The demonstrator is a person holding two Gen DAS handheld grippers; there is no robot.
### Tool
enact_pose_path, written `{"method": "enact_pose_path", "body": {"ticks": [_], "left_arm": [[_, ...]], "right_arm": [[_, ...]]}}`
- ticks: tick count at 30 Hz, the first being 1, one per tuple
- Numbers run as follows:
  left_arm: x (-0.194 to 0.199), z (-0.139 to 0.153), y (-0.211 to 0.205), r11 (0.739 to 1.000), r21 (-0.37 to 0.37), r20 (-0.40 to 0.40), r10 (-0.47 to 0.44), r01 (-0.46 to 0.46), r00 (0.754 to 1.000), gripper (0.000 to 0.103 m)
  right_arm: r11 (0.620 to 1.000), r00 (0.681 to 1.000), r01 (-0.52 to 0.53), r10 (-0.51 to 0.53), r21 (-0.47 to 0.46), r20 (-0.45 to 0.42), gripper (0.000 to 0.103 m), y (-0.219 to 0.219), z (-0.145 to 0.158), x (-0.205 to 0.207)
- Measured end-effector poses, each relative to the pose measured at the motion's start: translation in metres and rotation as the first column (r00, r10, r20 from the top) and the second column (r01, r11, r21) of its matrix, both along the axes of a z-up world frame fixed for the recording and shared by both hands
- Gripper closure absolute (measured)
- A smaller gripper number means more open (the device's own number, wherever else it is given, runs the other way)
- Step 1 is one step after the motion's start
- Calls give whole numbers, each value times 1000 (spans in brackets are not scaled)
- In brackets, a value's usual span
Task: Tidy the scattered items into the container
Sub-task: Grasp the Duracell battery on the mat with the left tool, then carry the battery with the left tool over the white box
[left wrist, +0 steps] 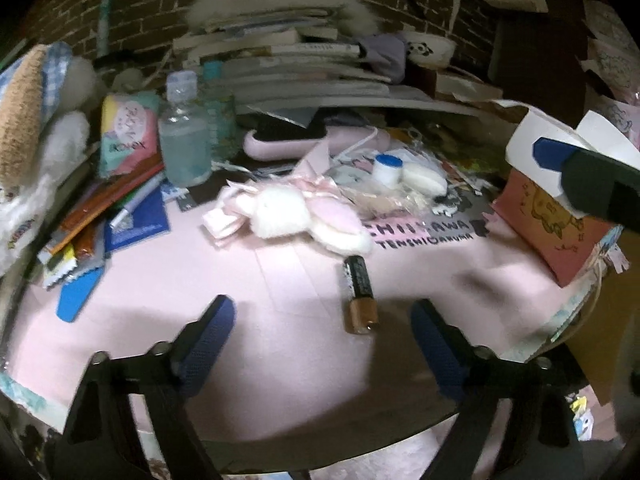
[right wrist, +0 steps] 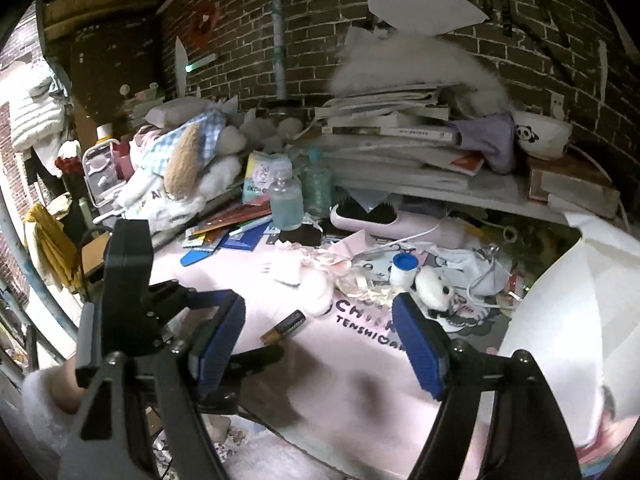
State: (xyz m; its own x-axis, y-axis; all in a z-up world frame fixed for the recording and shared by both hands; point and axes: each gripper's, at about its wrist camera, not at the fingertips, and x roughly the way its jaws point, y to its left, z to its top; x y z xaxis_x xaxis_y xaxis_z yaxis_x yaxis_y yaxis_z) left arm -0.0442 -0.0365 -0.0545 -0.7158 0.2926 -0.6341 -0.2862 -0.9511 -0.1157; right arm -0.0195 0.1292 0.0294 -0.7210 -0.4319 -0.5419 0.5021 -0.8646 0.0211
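On the pink table mat (left wrist: 280,280) a battery (left wrist: 359,294) lies flat, black at one end and copper-coloured at the other, just beyond the left gripper (left wrist: 322,316), whose blue-padded jaws stand wide apart and hold nothing. From the right wrist view the right gripper (right wrist: 318,312) is likewise spread and empty, with the battery showing between and beyond its fingertips. The container, a pink box (left wrist: 552,220) with white flaps raised, sits at the mat's right edge, well apart from the battery. Behind the battery lie a white plush toy (left wrist: 280,210), a small blue-capped bottle (left wrist: 387,168) and a clear water bottle (left wrist: 184,136).
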Motion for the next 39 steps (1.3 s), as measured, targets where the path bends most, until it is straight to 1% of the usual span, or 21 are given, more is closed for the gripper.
{"method": "enact_pose_path", "body": {"ticks": [2,4,6,10,12,16,18,20,23,27,32,39], "left_arm": [[1,0,3,1000,-15,-7,1,-1,1000,22],[1,0,4,1000,-10,-8,-8,8,1000,27],[0,0,7,1000,-21,-12,-11,11,1000,40],[0,0,10,999,-32,-12,-18,18,1000,49],[0,0,11,999,-41,-14,-23,22,1000,63],[0,0,15,998,-52,-14,-31,30,999,70],[0,0,17,998,-54,-15,-37,36,999,78],[0,1,18,998,-57,-16,-41,40,999,81],[1,1,20,997,-58,-15,-53,52,999,92],[1,1,23,996,-62,-14,-66,65,998,95],[2,1,26,995,-63,-10,-78,77,997,95],[2,4,30,994,-70,-7,-83,83,996,95]], "right_arm": [[1000,1000,11,-11,12,-14,30,-2,-7,3],[1000,999,26,-26,13,-20,30,1,-16,5],[999,999,49,-49,-2,-14,30,6,-22,8],[997,997,78,-78,-17,13,30,16,-33,10],[996,996,91,-90,-15,19,29,18,-37,11],[995,994,101,-101,-7,33,29,22,-46,15],[994,994,106,-106,-9,39,29,24,-49,16],[993,993,114,-113,-12,46,29,26,-52,16],[992,990,126,-124,-27,67,29,30,-58,16],[989,986,145,-141,-40,93,29,34,-65,14],[983,981,178,-174,-36,79,29,37,-69,14],[976,974,212,-206,-58,91,29,47,-73,11]]}}
